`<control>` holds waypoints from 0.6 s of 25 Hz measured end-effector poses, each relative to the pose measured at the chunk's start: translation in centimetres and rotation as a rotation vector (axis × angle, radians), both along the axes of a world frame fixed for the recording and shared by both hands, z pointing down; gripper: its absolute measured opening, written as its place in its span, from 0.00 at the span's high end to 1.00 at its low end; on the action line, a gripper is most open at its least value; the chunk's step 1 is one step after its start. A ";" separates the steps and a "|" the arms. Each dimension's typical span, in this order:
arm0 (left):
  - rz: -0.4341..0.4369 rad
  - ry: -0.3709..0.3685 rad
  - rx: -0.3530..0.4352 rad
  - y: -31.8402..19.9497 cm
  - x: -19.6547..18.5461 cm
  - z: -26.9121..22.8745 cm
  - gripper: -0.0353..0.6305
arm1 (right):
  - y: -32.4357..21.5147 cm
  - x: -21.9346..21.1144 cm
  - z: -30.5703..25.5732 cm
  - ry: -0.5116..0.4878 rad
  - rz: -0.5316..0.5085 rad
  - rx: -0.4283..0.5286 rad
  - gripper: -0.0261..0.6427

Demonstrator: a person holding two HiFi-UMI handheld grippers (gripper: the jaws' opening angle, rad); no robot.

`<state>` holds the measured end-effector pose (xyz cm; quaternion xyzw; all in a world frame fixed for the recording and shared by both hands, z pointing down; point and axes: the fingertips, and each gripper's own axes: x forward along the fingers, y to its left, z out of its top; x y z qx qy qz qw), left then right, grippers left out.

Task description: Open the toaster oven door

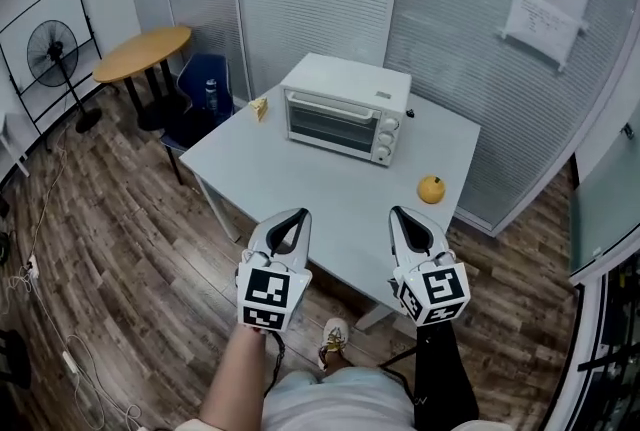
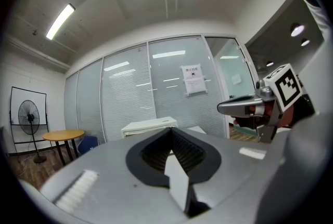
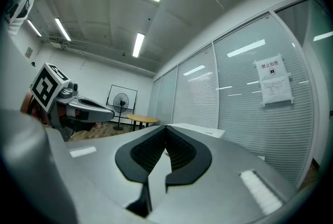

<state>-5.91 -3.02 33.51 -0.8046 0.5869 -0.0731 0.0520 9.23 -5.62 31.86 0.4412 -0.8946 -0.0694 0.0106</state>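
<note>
A white toaster oven [image 1: 345,109] stands at the far side of the grey table [image 1: 300,179], its glass door shut and its knobs on the right. Both grippers hover over the table's near edge, well short of the oven. My left gripper [image 1: 291,217] is shut with nothing in it, its tips meeting. My right gripper [image 1: 399,213] is likewise shut and empty. In the left gripper view the oven [image 2: 148,126] peeks over the shut left gripper [image 2: 170,129]. The right gripper view shows the oven's top [image 3: 195,130] just beyond the shut right gripper [image 3: 166,128].
An orange [image 1: 431,189] lies on the table right of the oven, a small yellow object [image 1: 260,108] near its left corner. A round wooden table [image 1: 143,52], a blue chair [image 1: 205,89] and a standing fan [image 1: 52,49] are at left. Blinded glass walls stand behind.
</note>
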 end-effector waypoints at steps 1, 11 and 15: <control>-0.001 0.002 0.000 -1.4 -0.1 -0.1 0.86 | -1.4 -0.3 -0.1 0.002 -0.003 -0.003 0.96; -0.029 0.003 0.005 -14.8 -1.9 -1.8 0.86 | -15.2 -3.5 -1.2 0.009 -0.047 -0.005 0.96; -0.038 0.000 0.005 -19.3 -2.3 -1.8 0.86 | -19.5 -4.4 -1.3 0.027 -0.051 0.004 0.96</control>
